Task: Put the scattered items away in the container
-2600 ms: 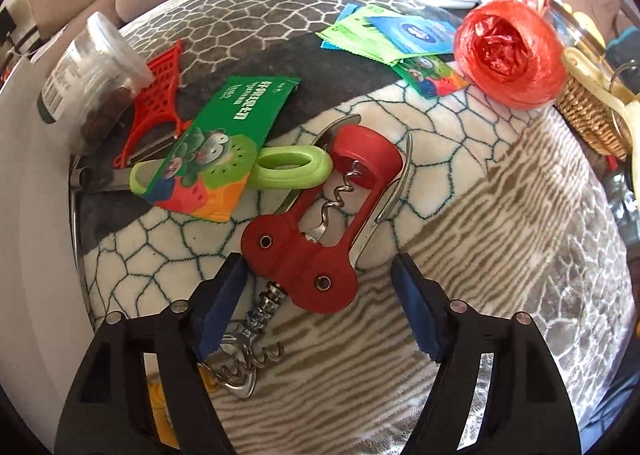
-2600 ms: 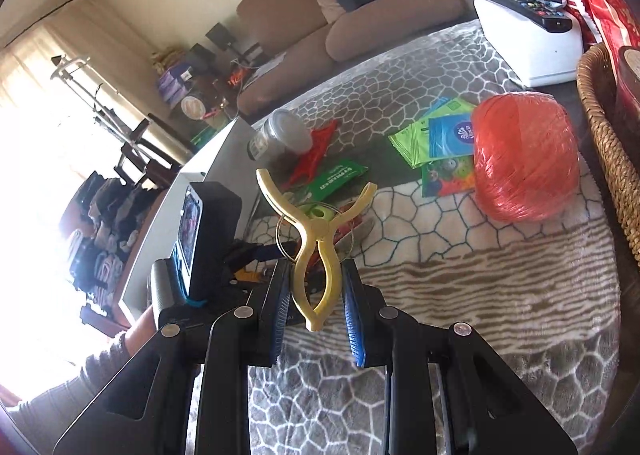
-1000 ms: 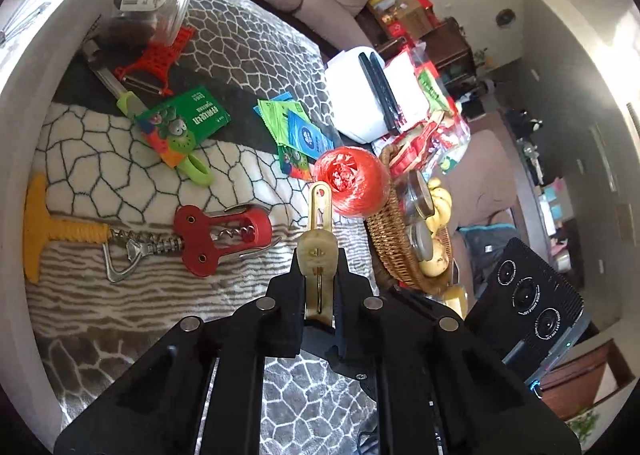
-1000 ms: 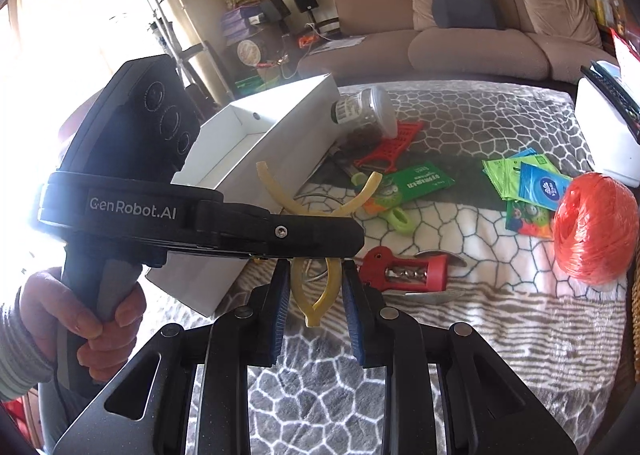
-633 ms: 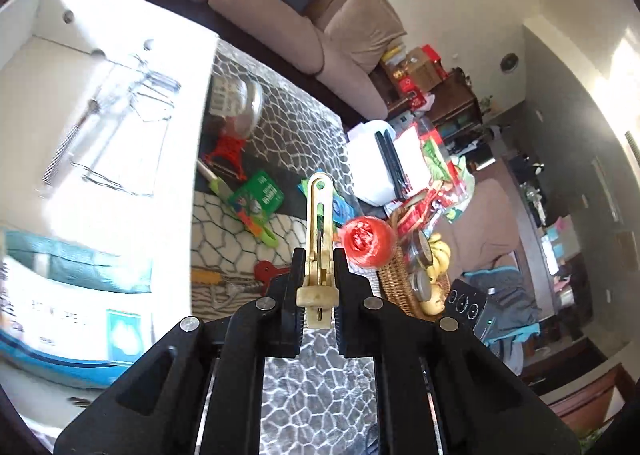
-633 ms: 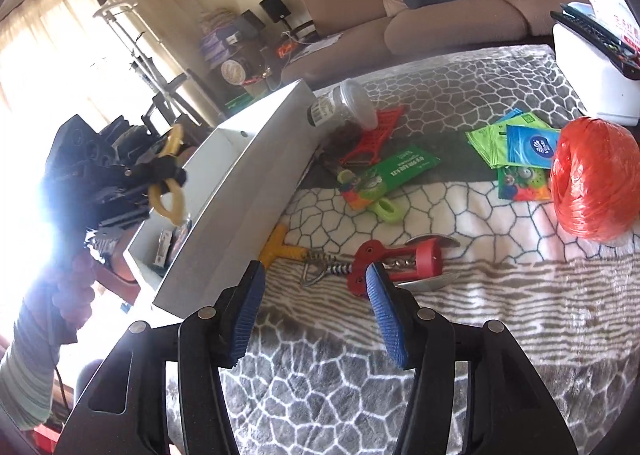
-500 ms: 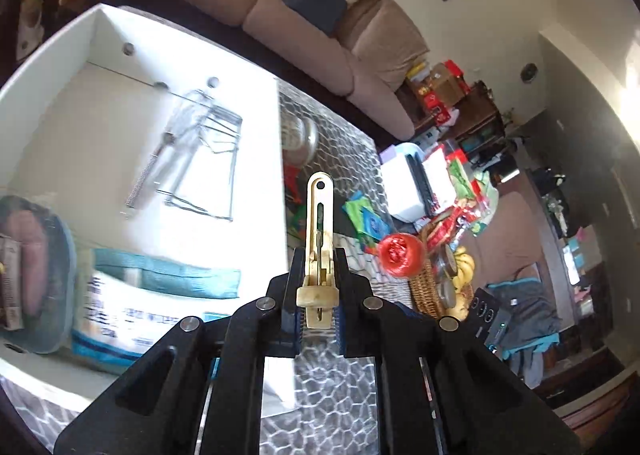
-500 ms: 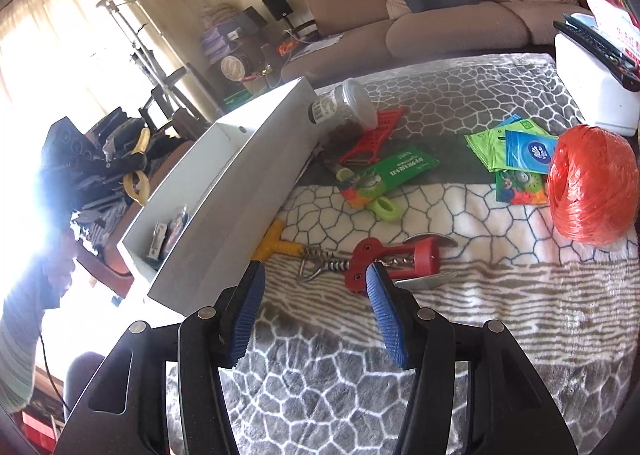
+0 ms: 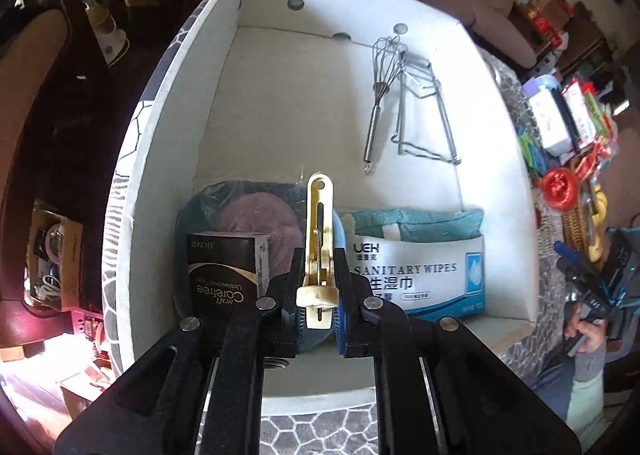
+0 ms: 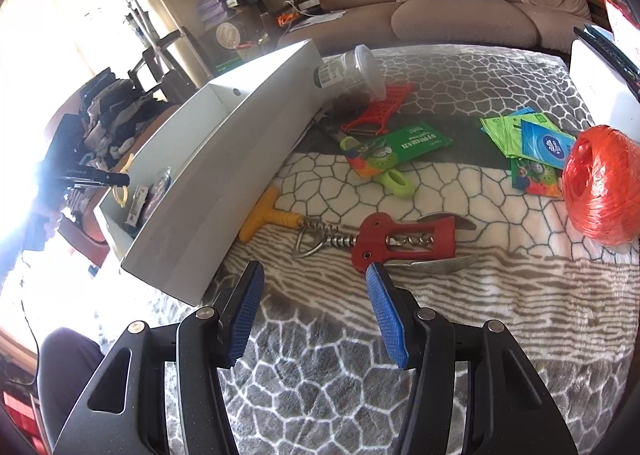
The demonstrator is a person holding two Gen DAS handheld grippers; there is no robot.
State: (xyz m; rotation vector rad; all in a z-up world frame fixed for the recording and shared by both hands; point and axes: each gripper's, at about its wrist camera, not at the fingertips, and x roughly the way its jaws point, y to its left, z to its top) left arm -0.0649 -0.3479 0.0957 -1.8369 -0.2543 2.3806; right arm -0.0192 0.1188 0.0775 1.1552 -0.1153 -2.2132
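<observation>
Over the white box (image 9: 496,103) my left gripper (image 9: 319,295) points steeply down, because whatever I let go from this spot should fall inside its walls. On the floor of it lie a pack of sanitary wipes (image 9: 416,255), a dark round packet (image 9: 244,215), a small black carton (image 9: 224,271) and a whisk (image 9: 380,95). Pinched narrow between my left pads, the yellow clothes peg (image 9: 319,239) stands clear above them. My right gripper (image 10: 316,315) holds nothing, its jaws partway apart over the patterned blanket (image 10: 480,335), aimed near the red corkscrew (image 10: 404,241), which I judge a likely next pick.
</observation>
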